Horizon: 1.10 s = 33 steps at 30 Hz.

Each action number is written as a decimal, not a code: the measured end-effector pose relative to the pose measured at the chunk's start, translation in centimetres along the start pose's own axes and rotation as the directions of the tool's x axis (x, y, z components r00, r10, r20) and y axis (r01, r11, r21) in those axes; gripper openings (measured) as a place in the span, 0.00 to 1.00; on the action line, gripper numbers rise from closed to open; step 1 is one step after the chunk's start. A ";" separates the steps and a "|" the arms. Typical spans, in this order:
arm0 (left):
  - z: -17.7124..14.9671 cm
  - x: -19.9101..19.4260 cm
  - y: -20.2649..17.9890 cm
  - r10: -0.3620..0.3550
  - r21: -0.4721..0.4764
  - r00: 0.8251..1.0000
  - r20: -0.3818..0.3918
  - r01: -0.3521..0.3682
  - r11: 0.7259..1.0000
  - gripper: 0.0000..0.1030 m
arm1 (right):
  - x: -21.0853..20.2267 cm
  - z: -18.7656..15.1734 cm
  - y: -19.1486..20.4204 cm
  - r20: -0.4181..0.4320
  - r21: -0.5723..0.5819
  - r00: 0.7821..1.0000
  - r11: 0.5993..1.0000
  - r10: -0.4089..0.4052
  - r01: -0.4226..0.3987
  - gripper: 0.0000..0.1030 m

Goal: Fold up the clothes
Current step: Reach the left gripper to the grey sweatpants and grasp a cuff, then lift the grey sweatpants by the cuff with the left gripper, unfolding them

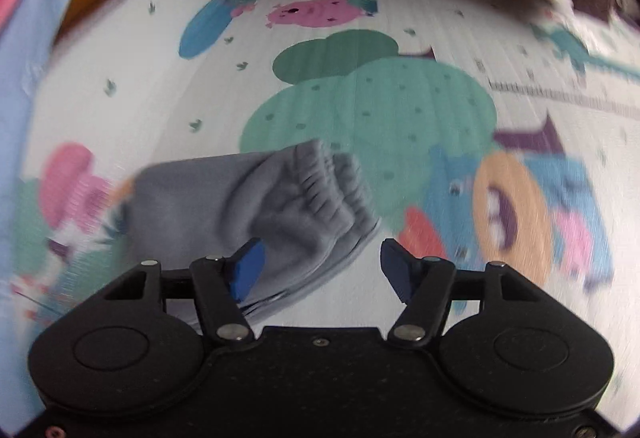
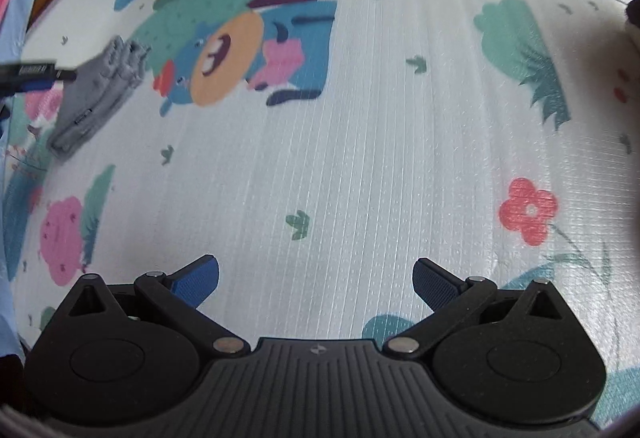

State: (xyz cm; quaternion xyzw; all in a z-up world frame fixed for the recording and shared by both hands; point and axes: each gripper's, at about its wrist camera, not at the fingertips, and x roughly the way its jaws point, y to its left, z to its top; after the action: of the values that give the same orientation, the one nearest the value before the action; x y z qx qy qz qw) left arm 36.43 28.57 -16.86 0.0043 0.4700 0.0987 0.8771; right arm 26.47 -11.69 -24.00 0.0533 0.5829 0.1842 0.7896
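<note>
Both the left gripper [image 1: 320, 264] and right gripper [image 2: 316, 280] are spread open and empty above the play mat [image 2: 360, 142], the folded grey garment [image 1: 256, 198] lying near its left edge.

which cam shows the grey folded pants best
The left wrist view: the grey pants lie close, elastic waistband gathers visible, though blurred. The right wrist view shows them small at the far left edge, sharper but distant.

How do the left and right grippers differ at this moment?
The left gripper hangs right over the folded grey garment; the right gripper faces only bare play mat, with the garment far off to its left. The left view is motion-blurred; the right view is sharp. Both are open, holding nothing, with blue-padded fingers.
</note>
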 end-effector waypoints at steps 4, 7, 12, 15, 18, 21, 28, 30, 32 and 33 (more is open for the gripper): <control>0.7 3.5 0.0 0.014 -0.074 1.000 -0.002 -0.014 0.997 0.63 | 1.9 0.5 -1.3 -0.015 0.047 1.000 0.999 0.016 -0.015 1.00; 0.4 5.7 0.7 0.031 -0.146 0.999 -0.045 -0.037 0.989 0.51 | 2.9 0.6 -1.9 -0.025 0.073 0.999 0.997 0.020 -0.018 1.00; 0.5 4.5 0.7 -0.031 -0.146 0.999 -0.027 0.027 0.989 0.22 | 3.3 0.4 -1.9 -0.036 0.077 0.999 0.997 0.023 -0.020 1.00; 1.3 1.7 0.6 -0.038 -0.097 0.999 -0.009 0.037 0.995 0.19 | 2.0 0.4 -1.5 -0.029 0.069 0.999 0.997 0.031 -0.029 1.00; 3.0 -3.6 1.7 -0.049 -0.087 0.998 0.041 0.052 0.995 0.19 | -1.1 1.1 -0.6 0.005 0.041 0.999 0.998 0.042 -0.042 1.00; 5.4 -11.5 3.0 -0.105 -0.129 0.984 0.142 0.124 0.984 0.19 | -6.2 2.5 0.7 0.069 -0.010 0.997 0.999 0.044 -0.043 1.00; 7.0 -34.2 0.4 -0.390 -0.092 0.794 0.466 0.481 0.872 0.19 | -22.8 4.8 2.7 0.263 -0.120 0.963 0.992 0.063 -0.032 1.00; 6.2 -39.5 -1.7 -0.475 -0.043 0.700 0.533 0.583 0.811 0.19 | -27.7 3.7 2.3 0.309 -0.156 0.949 0.988 0.059 -0.011 1.00; 5.5 -44.0 -3.9 -0.538 0.016 0.622 0.569 0.646 0.763 0.18 | -31.5 2.1 0.9 0.345 -0.149 0.937 0.989 0.055 -0.003 1.00; 5.0 -45.7 -4.9 -0.565 0.037 0.594 0.573 0.670 0.741 0.18 | -32.6 1.4 -0.3 0.358 -0.115 0.932 0.993 0.057 -0.017 1.00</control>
State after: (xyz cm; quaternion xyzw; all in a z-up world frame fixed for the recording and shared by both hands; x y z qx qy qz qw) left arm 16.76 16.10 23.09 -0.2113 0.1584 -0.1758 0.9483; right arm 19.57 -23.27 5.72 0.0533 0.4162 0.2179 0.8812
